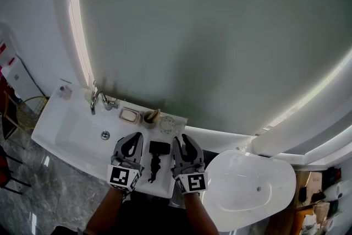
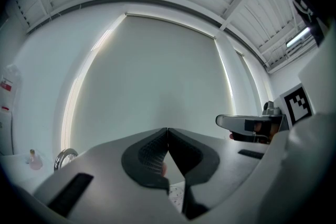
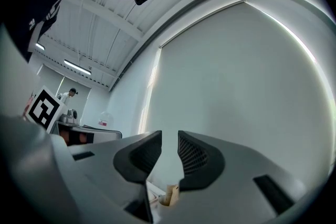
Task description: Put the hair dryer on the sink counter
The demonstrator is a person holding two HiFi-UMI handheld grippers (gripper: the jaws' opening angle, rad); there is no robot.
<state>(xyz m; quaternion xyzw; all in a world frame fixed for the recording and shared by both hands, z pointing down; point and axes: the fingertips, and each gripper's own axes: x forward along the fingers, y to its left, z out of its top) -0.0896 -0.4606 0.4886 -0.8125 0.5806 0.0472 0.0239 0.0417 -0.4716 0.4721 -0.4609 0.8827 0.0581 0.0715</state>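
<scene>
The black hair dryer [image 1: 156, 158] lies on the white sink counter [image 1: 163, 189], its boxy head toward the mirror and its handle toward me. My left gripper [image 1: 133, 136] hovers just left of it, jaws shut with nothing between them; in the left gripper view the left gripper [image 2: 167, 131] has its tips touching. My right gripper [image 1: 182, 138] hovers just right of the dryer. In the right gripper view the right gripper [image 3: 169, 137] shows a narrow empty gap between its pads. Neither gripper touches the dryer.
A faucet [image 1: 98, 100], a soap dish [image 1: 130, 115], a cup [image 1: 150, 116] and a small bottle [image 1: 65, 91] stand along the back of the counter. The basin drain [image 1: 105, 135] lies to the left. A white bathtub [image 1: 253, 190] sits to the right, below the large mirror [image 1: 220, 36].
</scene>
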